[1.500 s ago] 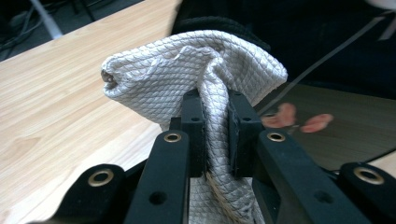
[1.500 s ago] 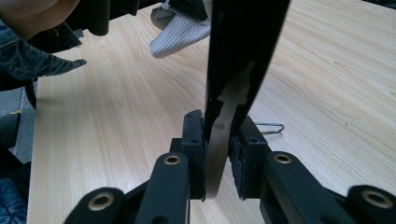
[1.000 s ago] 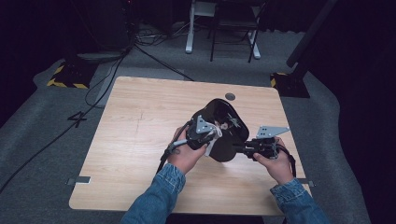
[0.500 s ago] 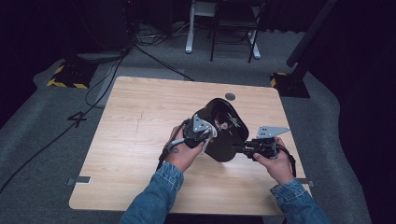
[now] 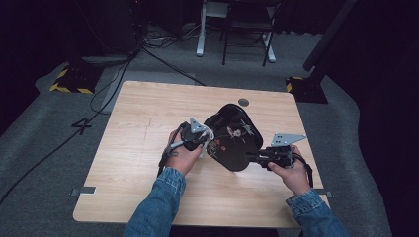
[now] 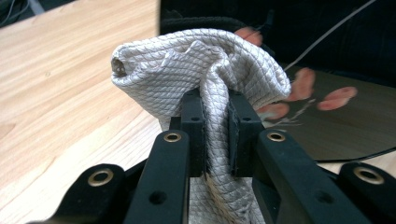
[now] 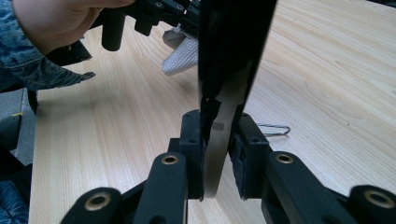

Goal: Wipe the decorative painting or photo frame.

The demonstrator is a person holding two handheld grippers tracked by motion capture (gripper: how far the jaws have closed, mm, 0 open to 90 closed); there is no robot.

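Note:
A glossy black oval tray with a flower pattern is held tilted above the wooden table. My right gripper is shut on its near right rim; in the right gripper view the tray's edge stands between the pads. My left gripper is shut on a bunched white quilted cloth, which lies against the tray's left side. The right gripper view shows the cloth under the left gripper, beside a hand and a denim sleeve.
A bent wire clip lies on the table behind the right gripper. A round cable hole sits near the table's far edge. Beyond the table are chair legs, floor cables and yellow-striped bases.
My left gripper with the cloth has slid leftward along the tray and dropped a little. The right hand and tray have stayed put.

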